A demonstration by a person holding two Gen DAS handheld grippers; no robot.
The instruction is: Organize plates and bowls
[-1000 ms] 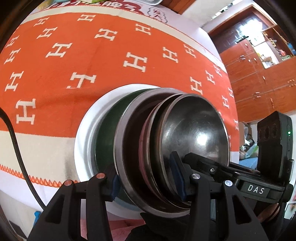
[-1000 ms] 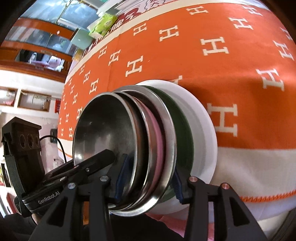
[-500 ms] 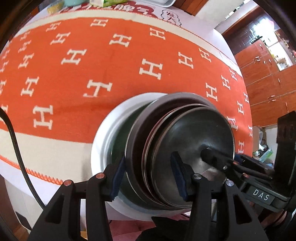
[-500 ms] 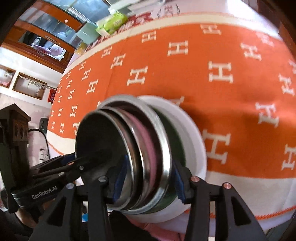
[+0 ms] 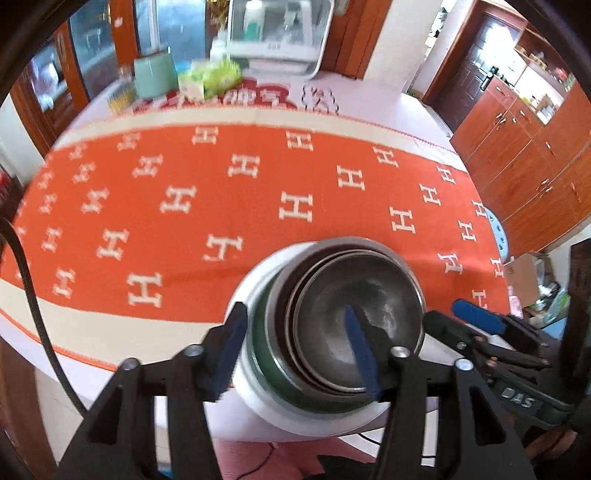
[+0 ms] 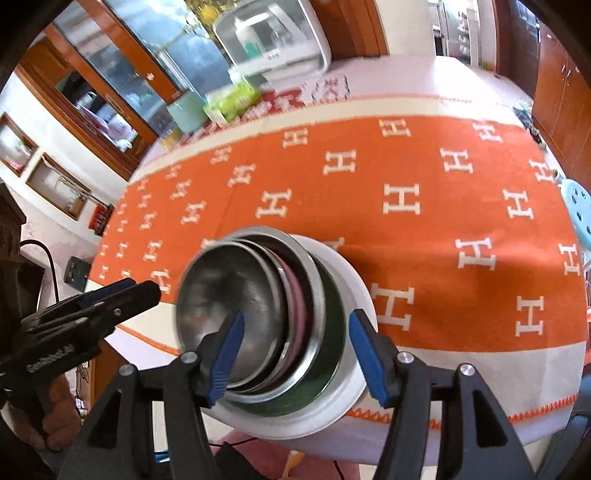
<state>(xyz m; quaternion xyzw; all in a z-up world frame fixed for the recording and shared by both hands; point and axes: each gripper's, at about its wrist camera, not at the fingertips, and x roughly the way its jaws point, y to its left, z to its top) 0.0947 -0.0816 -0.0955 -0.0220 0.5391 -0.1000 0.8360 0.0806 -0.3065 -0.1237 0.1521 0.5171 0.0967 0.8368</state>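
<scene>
A stack of dishes (image 5: 354,325) sits near the table's front edge: steel bowls nested over a pink and a green dish on a white plate (image 5: 258,391). It also shows in the right wrist view (image 6: 258,317), with the white plate (image 6: 351,391) lowest. My left gripper (image 5: 295,347) is open, its blue pads either side of the stack's left rim. My right gripper (image 6: 295,350) is open, its pads either side of the stack's right rim. Each gripper shows in the other's view, beside the stack. Both views are blurred.
An orange cloth with white H marks (image 5: 258,192) covers the round table. At the far edge stand a mint canister (image 5: 155,77), a green packet (image 5: 210,75) and a white appliance (image 5: 280,33). Wooden cabinets (image 5: 524,158) stand to the right.
Both grippers have drawn back and risen from the stack, so more of the table and room shows. The jaws, which hugged the stack's rims, now stand wider and clear of it.
</scene>
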